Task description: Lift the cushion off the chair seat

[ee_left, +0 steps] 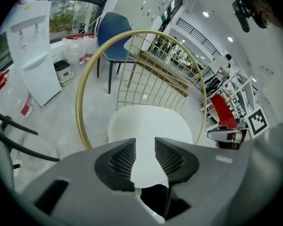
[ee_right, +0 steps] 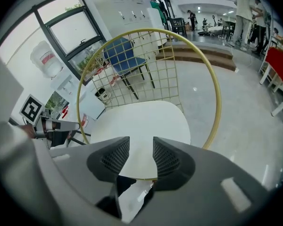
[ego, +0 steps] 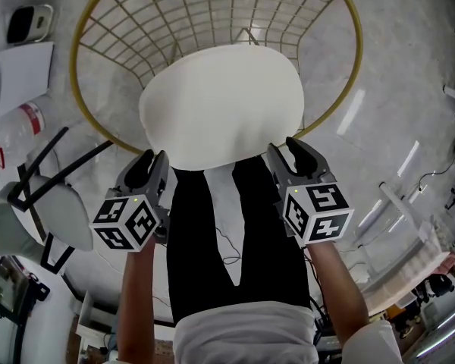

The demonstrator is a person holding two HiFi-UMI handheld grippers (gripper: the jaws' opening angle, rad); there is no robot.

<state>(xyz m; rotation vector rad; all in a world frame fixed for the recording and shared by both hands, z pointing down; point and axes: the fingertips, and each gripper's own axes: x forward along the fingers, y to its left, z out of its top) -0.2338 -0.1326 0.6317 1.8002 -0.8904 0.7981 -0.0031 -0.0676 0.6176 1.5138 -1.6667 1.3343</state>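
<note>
Since neither claw has anything pinched yet, the risk is all in the grab.

Left gripper [ego: 153, 158]: jaws partway apart, a moderate gap and empty. It sits at the near-left edge of the cushion [ego: 220, 101]. Whether the tips touch the cushion cannot be told. Its own view shows only the cushion's white edge through the gap.

The cushion lies flat on the seat of the gold wire chair [ego: 73, 63], with its back edge up against the wire backrest.

Right gripper [ego: 286, 146]: same story. Jaws are partway apart with nothing between the pads, at the near-right edge of the cushion.

Failure modes, as a judgement:
- The gap looks modest next to a padded edge. If the tips don't straddle it, they will shove the cushion back into the wire instead of gripping.
- A lower jaw going too deep could hook the seat frame under the cushion, so the chair comes up too or the jaw jams.
- If one side bites shallower than the other, the cushion tilts and slides out on the lift.
- With only the near edge held, a soft cushion may droop and drag its far edge on the backrest.
- Any tie to the frame is not visible, so the first pull should be gentle.
</note>
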